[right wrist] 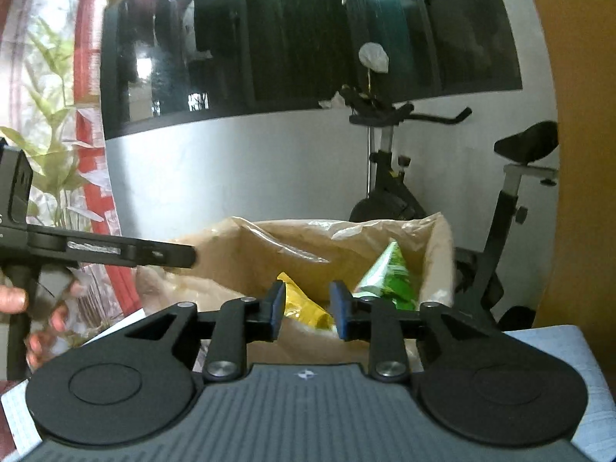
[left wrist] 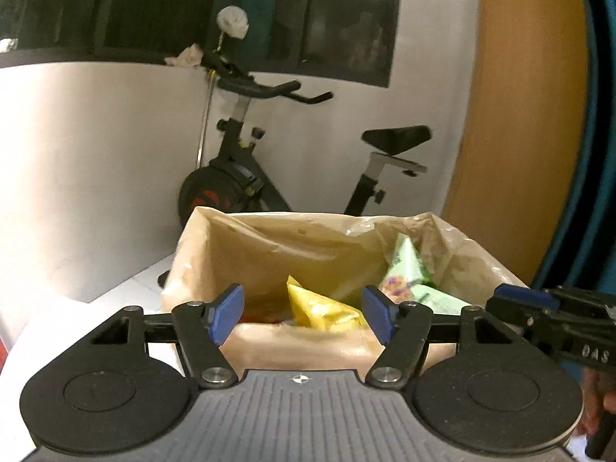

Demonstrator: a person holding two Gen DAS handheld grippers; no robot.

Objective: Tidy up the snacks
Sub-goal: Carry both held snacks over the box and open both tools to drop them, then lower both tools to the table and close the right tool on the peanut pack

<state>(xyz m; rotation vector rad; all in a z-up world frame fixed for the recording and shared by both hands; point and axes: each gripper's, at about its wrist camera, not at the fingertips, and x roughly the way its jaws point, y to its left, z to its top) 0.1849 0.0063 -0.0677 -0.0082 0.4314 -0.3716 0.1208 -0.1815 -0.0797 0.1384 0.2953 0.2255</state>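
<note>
Left wrist view: the left gripper (left wrist: 304, 313), jaws spread and empty, hovers before a lined box (left wrist: 269, 242) holding yellow (left wrist: 323, 310) and green (left wrist: 404, 269) snack packets (the right gripper (right wrist: 307, 310), also parted, alongside).

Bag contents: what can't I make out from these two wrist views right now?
- Bag bottom: hidden by its near wall and the left tongs.
- Yellow packet: print blurred, lower part hidden in both views.
- Green packet: label too blurred to read; base hidden behind the right tongs.
- Surface under the bag: hidden by both tongs' bodies.

Only "BAS" reads, in pale letters on the right gripper (left wrist: 531, 304) body.
</note>
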